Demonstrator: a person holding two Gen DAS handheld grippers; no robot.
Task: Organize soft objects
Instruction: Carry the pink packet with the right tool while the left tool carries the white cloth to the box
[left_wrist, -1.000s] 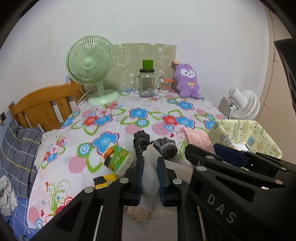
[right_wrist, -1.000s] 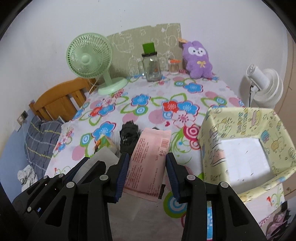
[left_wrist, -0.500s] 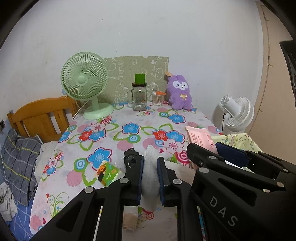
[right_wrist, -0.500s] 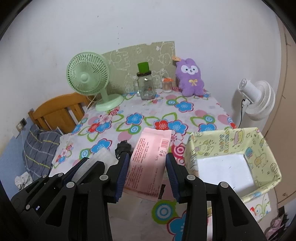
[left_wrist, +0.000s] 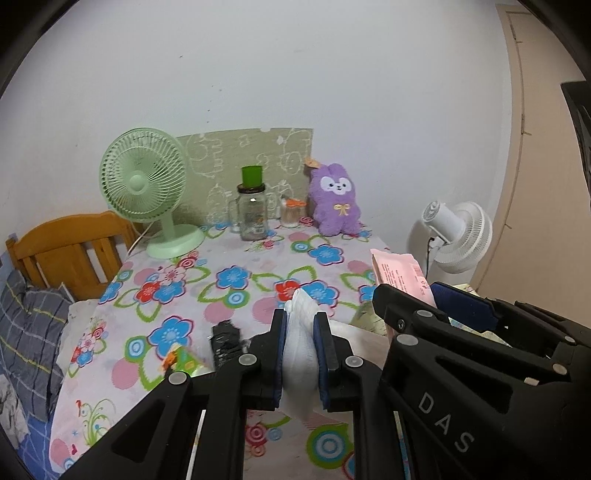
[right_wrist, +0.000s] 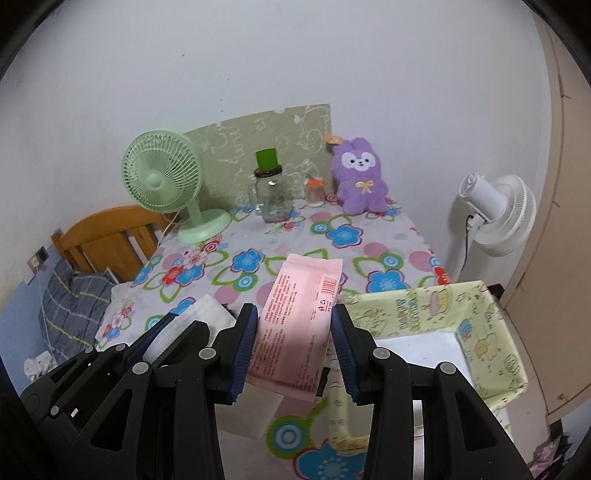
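My left gripper is shut on a white soft pack, held above the flowered table. My right gripper is shut on a pink soft packet, lifted over the table next to a yellow patterned box. The box is open at the top with a white bottom. In the left wrist view the pink packet and the right gripper's black body show at the right. A dark rolled item and a green-orange packet lie on the table below. A purple plush sits at the back.
At the back stand a green desk fan, a glass jar with a green lid and a small jar. A white floor fan stands right of the table. A wooden chair and grey bedding are at the left.
Both grippers rose and drew back from the table with their packs still held. The table items and the yellow box now sit lower and smaller in view.
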